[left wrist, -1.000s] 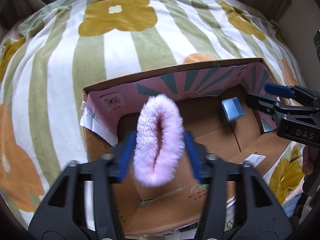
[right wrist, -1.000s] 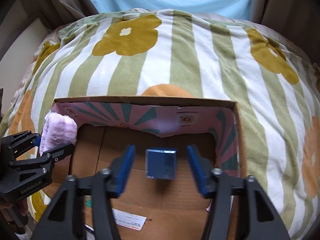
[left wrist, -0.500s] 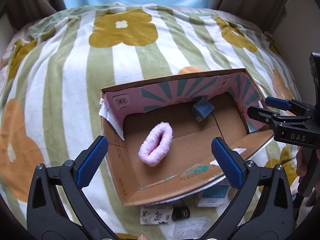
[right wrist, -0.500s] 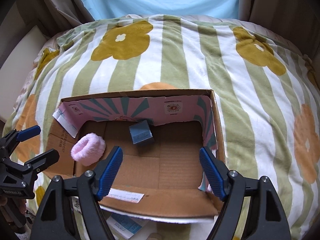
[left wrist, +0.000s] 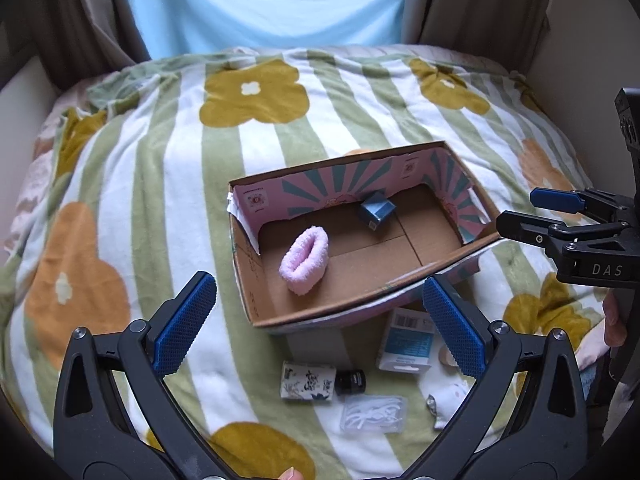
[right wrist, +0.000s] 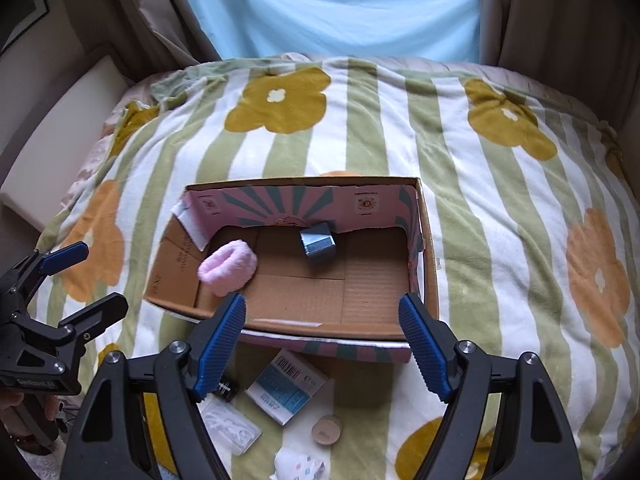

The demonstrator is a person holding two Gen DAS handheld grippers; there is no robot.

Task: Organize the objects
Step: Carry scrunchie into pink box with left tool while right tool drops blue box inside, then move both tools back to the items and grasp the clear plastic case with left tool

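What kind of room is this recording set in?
Most likely a bedroom: the cardboard box sits on a soft flowered blanket spread like bedding, with brown curtains drawn either side of a pale blue panel behind.

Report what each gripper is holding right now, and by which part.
Nothing is held. The left gripper and right gripper are both open and empty; the pink scrunchie and blue box lie in the cardboard box.

I see soft daylight glowing through the far curtain (right wrist: 340, 12); shadows stay faint, edges bow and darken, detail slightly soft.
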